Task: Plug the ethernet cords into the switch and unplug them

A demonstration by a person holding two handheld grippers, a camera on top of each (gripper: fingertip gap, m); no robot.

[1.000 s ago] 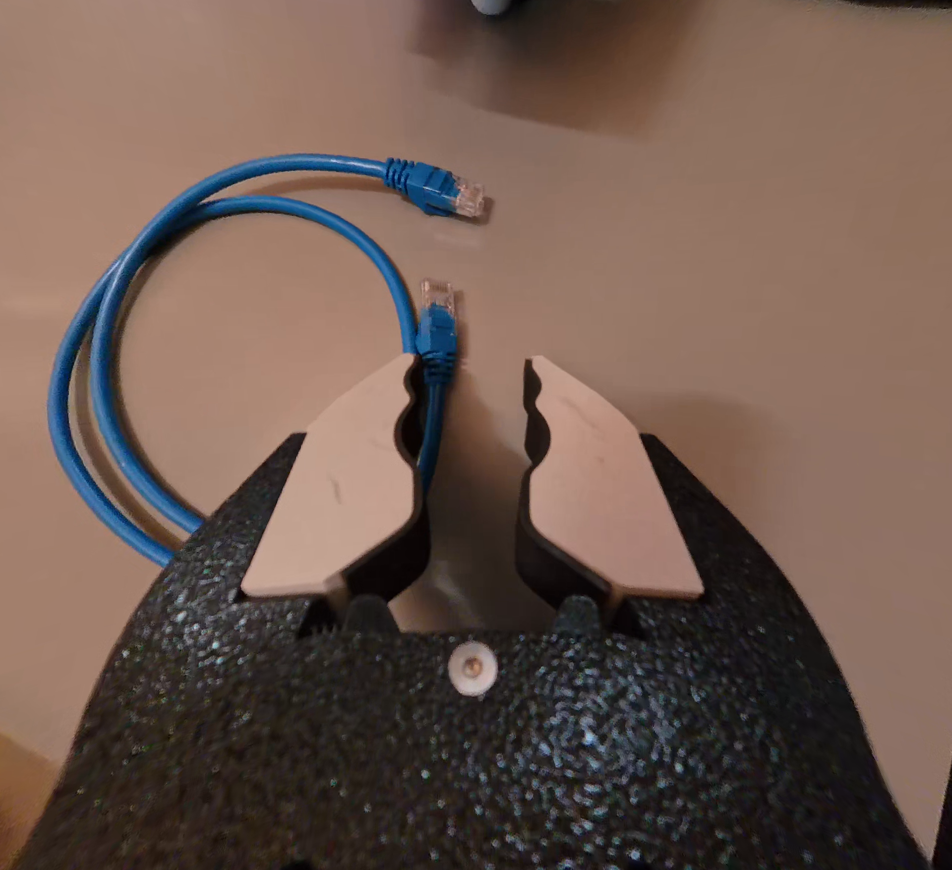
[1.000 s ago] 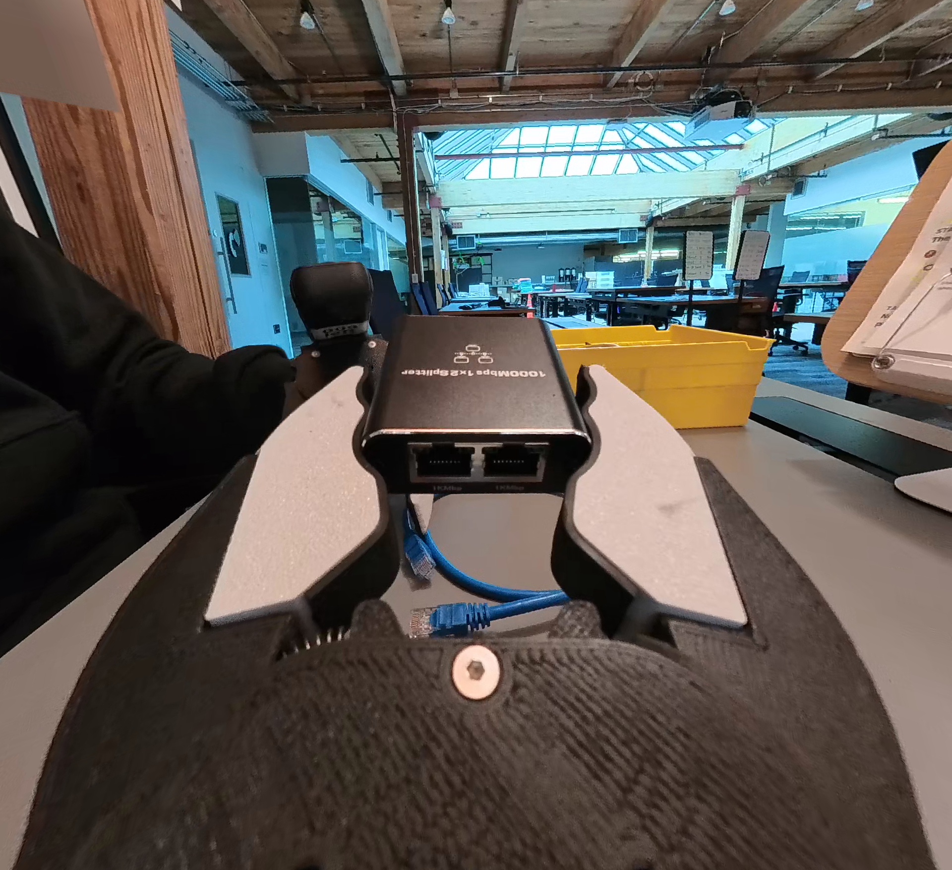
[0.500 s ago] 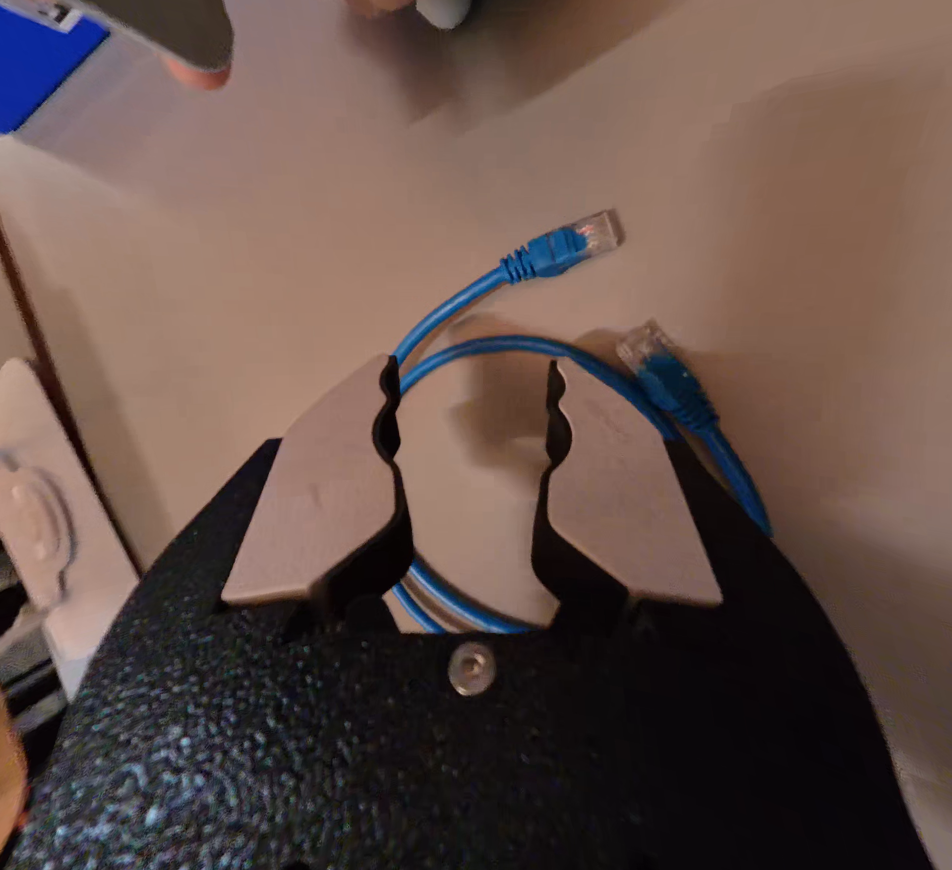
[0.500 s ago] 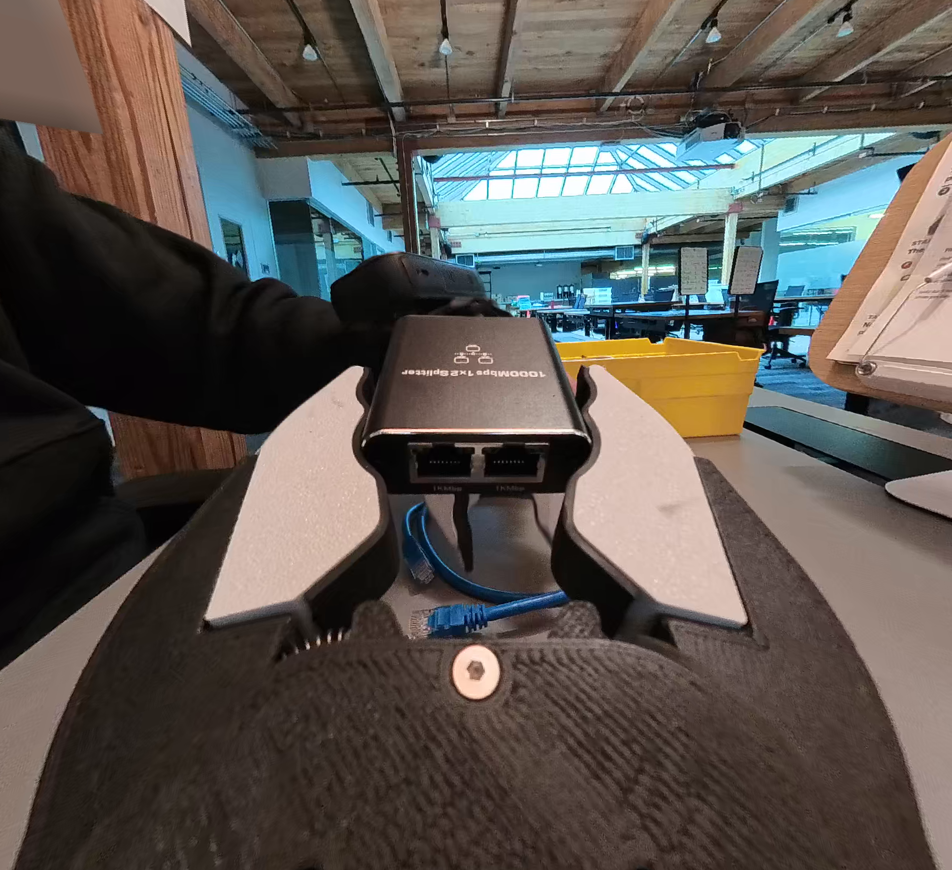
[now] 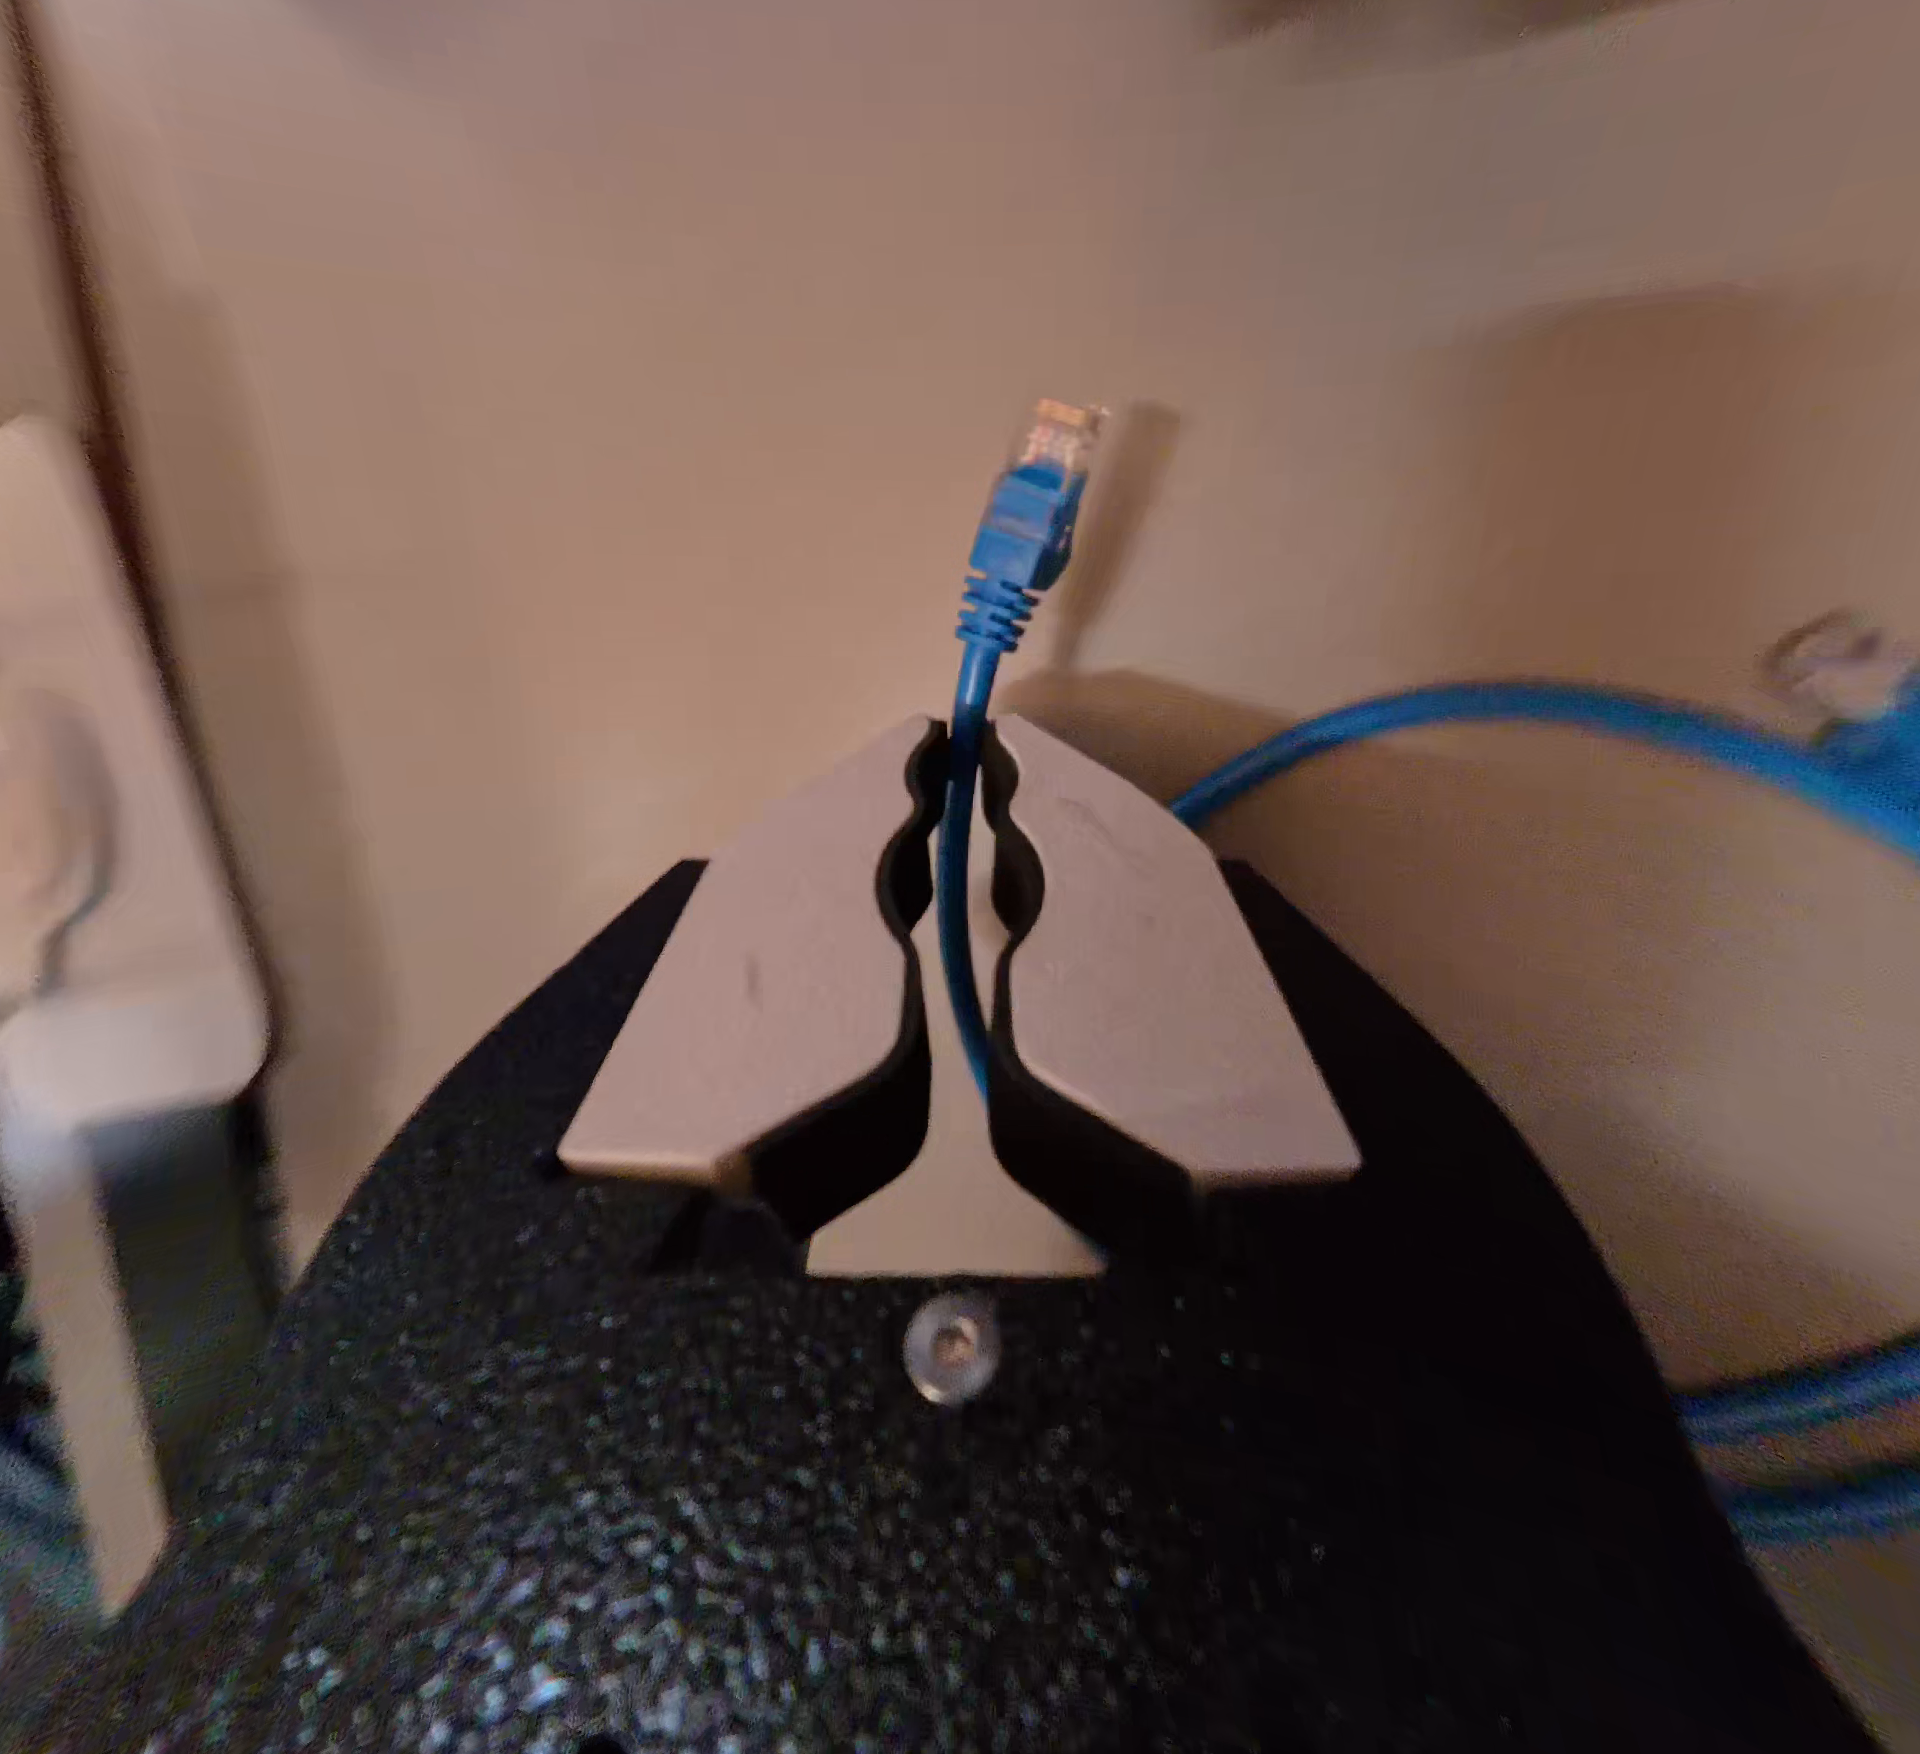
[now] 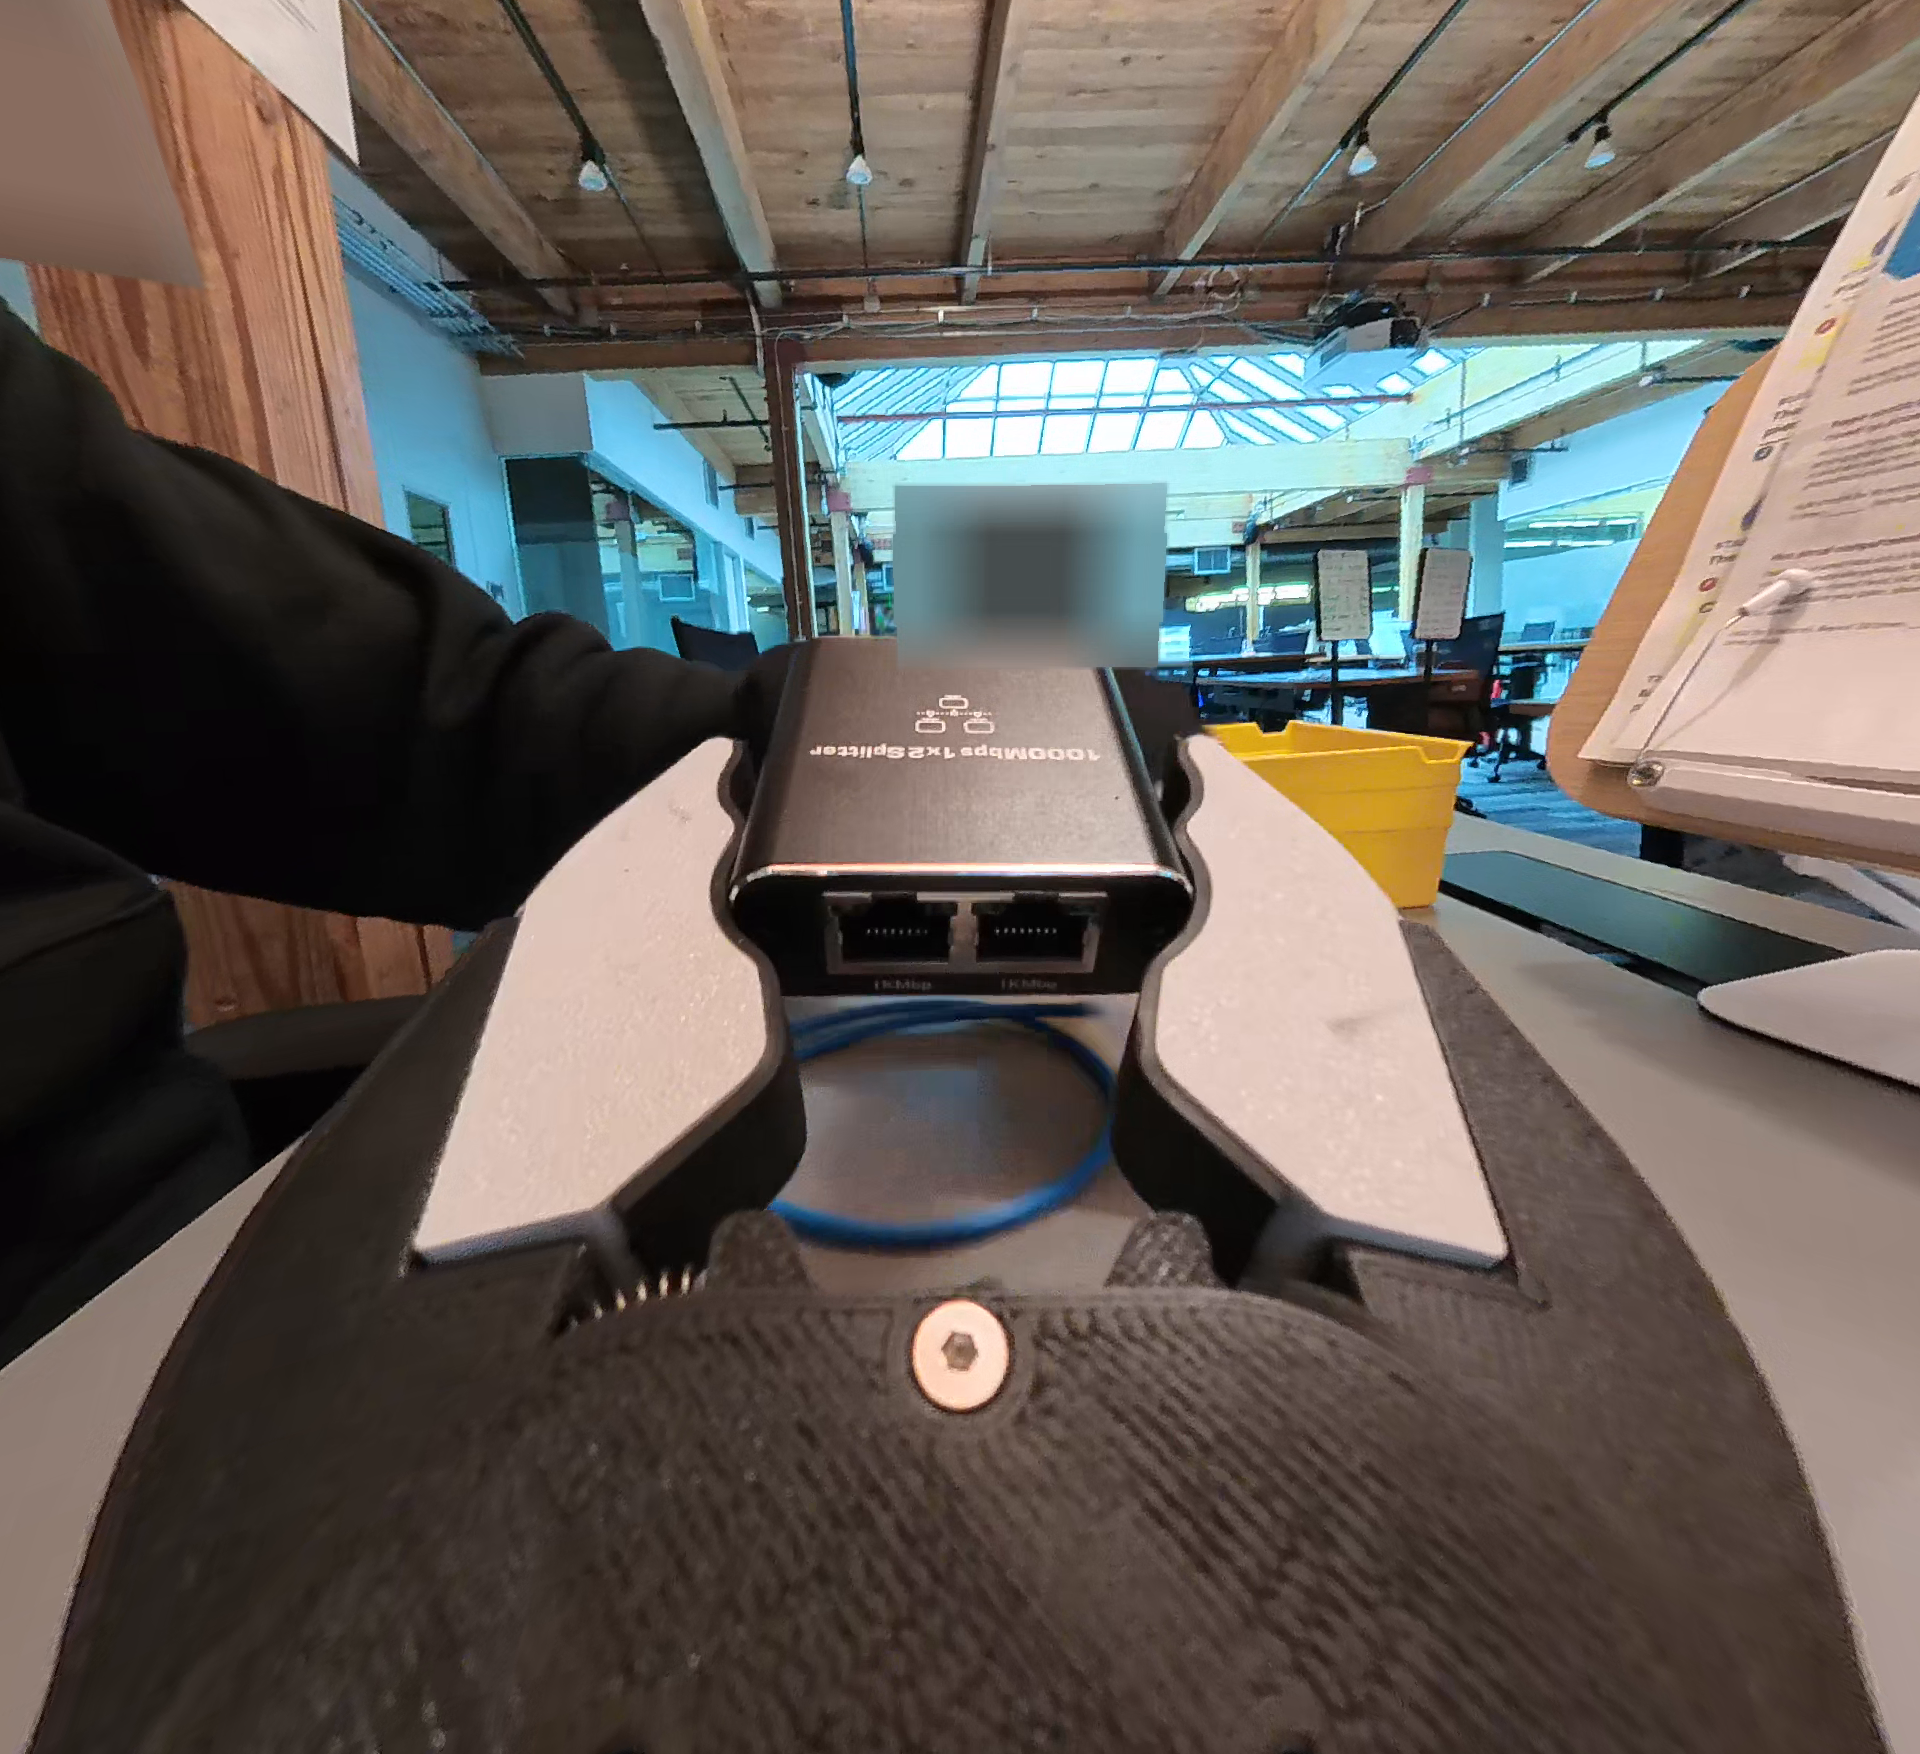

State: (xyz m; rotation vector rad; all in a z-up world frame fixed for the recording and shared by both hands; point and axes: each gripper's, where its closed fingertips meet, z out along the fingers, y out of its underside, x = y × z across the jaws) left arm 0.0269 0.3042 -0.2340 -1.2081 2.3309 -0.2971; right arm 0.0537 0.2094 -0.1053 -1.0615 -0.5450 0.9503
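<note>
Blue ethernet cord (image 5: 958, 883) runs up the narrow gap of the left claw (image 5: 964, 728), whose two pale fingers (image 5: 790, 966) are clenched on it just behind the strain relief. Beyond the tips, the cord's clear-tipped plug (image 5: 1034, 515) stands free, pointing away from the camera over the tan desk (image 5: 623, 354). To the right, more of the same blue cord sweeps off in a blurred arc (a second clear plug (image 5: 1839, 665) seems to sit at that edge, though it is too smeared to be sure).

On the other side, the right claw (image 6: 961, 769) is clamped on the black switch (image 6: 951, 790), one grey finger pressed against each long side. The switch is held level above the grey desk (image 6: 1714, 1029), and its two empty ports (image 6: 961, 930) face back toward the camera. Below it, between the fingers, a loop of blue cord (image 6: 935, 1221) lies on the desk surface. A black sleeve (image 6: 312, 686) reaches in from the left to just behind the switch. Farther back on the right sit a yellow bin (image 6: 1361, 800) and a tilted board with clipped papers (image 6: 1787, 582). Behind those, a wooden post (image 6: 260, 333) rises at the left, under a timber ceiling (image 6: 1039, 63).
</note>
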